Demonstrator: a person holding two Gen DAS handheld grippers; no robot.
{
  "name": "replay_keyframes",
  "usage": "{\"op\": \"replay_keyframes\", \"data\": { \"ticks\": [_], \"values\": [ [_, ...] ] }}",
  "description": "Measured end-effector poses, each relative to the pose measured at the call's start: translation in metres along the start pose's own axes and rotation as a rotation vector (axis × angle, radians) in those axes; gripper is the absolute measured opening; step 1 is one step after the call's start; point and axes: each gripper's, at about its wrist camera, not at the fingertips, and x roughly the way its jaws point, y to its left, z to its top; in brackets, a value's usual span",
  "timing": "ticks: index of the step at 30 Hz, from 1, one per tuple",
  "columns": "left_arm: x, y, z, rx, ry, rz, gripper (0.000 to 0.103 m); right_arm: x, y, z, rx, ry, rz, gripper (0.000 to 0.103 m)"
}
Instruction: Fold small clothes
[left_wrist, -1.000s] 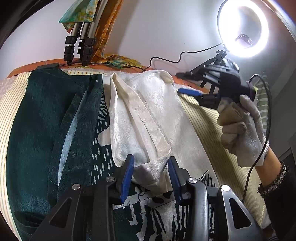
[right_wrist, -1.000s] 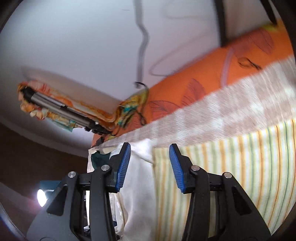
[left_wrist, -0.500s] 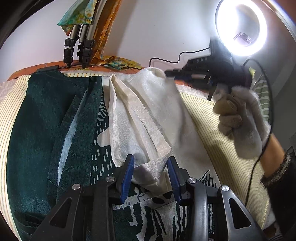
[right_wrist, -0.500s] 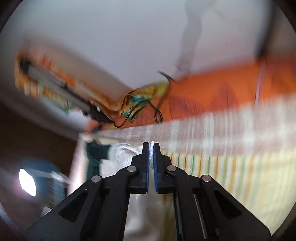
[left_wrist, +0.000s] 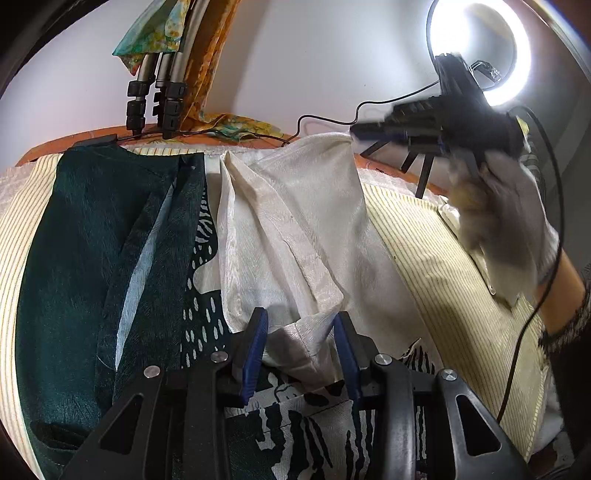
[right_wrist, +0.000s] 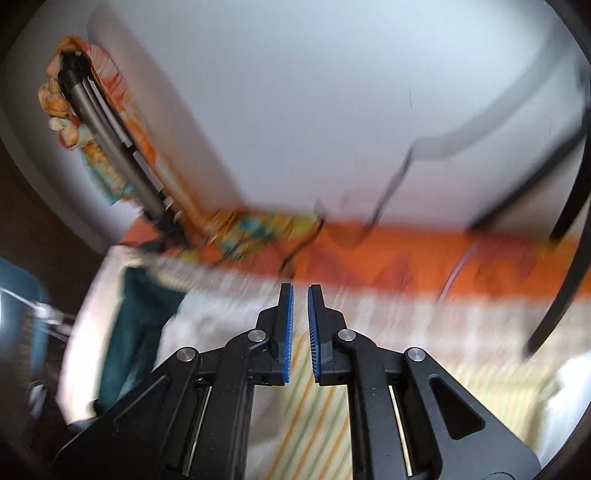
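At the left of the left wrist view a dark green garment (left_wrist: 77, 236) lies spread out and unfolded on the striped bed cover (left_wrist: 436, 254). At centre the cream garment (left_wrist: 295, 229) is only partly gathered; the left gripper (left_wrist: 301, 345) pinches its lower hem. Upper right, the right gripper (right_wrist: 300, 332), slightly parted after just reopening, holds nothing. Most folding seems left.

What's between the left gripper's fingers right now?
In the left wrist view, a bunched corner of the cream garment sits between the left gripper's fingers.
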Motion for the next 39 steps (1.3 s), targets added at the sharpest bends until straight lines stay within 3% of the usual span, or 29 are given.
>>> {"op": "replay_keyframes", "data": {
  "ticks": [2,5,7,8,11,13,15,19,20,21,23,27,29,33,39],
  "values": [
    [0.000,0.001,0.000,0.000,-0.001,-0.001,0.037,0.008,-0.013,-0.014,0.087,0.039,0.107,0.032],
    [0.000,-0.001,-0.001,0.008,-0.002,0.006,0.037,0.026,-0.023,-0.024,0.156,0.046,0.152,0.035],
    [0.000,-0.001,-0.001,0.013,-0.003,0.010,0.037,0.037,-0.026,-0.020,0.195,0.039,0.199,0.029],
    [0.000,-0.002,-0.001,0.014,-0.003,0.011,0.037,0.040,-0.026,-0.017,0.199,0.019,0.205,0.011],
    [0.000,-0.001,-0.001,0.016,-0.011,0.007,0.037,0.040,-0.012,-0.002,0.157,-0.026,0.183,0.009],
    [0.000,0.000,-0.001,0.013,-0.033,-0.003,0.037,0.030,0.000,0.005,0.096,-0.068,0.212,0.008],
    [0.001,0.000,-0.001,0.014,-0.033,-0.002,0.037,0.030,0.003,0.010,0.062,-0.078,0.161,0.008],
    [0.001,-0.002,-0.002,0.027,-0.033,0.009,0.037,0.060,0.001,0.012,0.016,0.069,-0.026,0.008],
    [0.001,-0.002,-0.002,0.028,-0.033,0.010,0.037,0.064,0.000,0.012,0.006,0.097,-0.066,0.014],
    [0.001,-0.002,-0.002,0.029,-0.033,0.010,0.037,0.065,-0.003,0.012,0.016,0.108,-0.081,0.027],
    [0.001,-0.002,-0.001,0.029,-0.031,0.007,0.037,0.053,-0.013,0.012,0.075,0.064,-0.071,0.043],
    [-0.012,0.002,0.001,0.028,-0.014,-0.039,0.037,0.018,-0.039,0.008,0.212,-0.046,0.043,0.046],
    [-0.031,0.007,0.002,0.035,-0.047,-0.051,0.038,0.009,-0.041,0.000,0.215,-0.057,0.083,0.046],
    [-0.067,0.038,0.016,0.009,-0.107,-0.031,0.051,0.014,-0.033,-0.011,0.167,-0.018,0.106,0.046],
    [-0.081,0.134,0.054,-0.154,-0.193,0.144,0.054,0.037,-0.024,-0.011,0.156,0.010,0.109,0.045]
  ]
}}
